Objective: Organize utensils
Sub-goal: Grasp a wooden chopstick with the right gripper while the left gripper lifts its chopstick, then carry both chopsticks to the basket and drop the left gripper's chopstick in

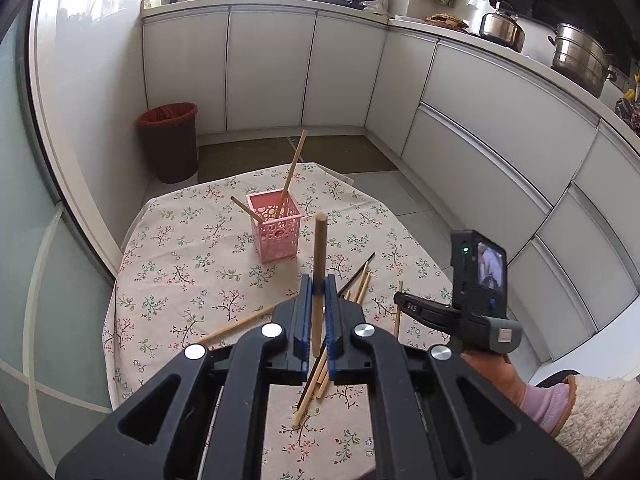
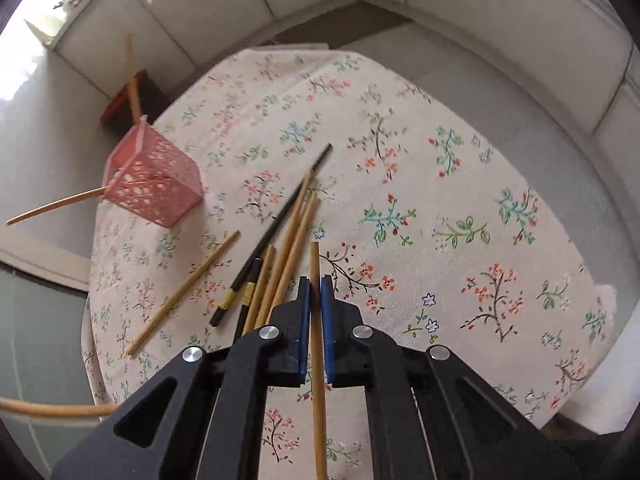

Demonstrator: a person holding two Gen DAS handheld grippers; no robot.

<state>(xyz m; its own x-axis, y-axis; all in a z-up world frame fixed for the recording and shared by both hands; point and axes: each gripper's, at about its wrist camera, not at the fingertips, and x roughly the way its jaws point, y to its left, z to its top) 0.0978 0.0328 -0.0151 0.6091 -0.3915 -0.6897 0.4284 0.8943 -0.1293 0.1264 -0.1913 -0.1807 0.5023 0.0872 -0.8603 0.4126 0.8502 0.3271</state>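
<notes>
Left gripper (image 1: 319, 286): clenched on an upright bamboo chopstick (image 1: 319, 248) between its pads.
Right gripper (image 2: 315, 286): clamped around a wooden chopstick (image 2: 318, 360) lying lengthwise between the fingers.

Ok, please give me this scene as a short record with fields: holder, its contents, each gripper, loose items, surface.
holder: pink perforated plastic basket, upright on the table
contents: two light wooden chopsticks, leaning outward
left hand-held gripper: shut on a light wooden chopstick, raised above the table
right hand-held gripper: shut on another light wooden chopstick
loose items: wooden chopsticks and black chopsticks in a crossed pile, one wooden chopstick apart
surface: floral tablecloth
</notes>
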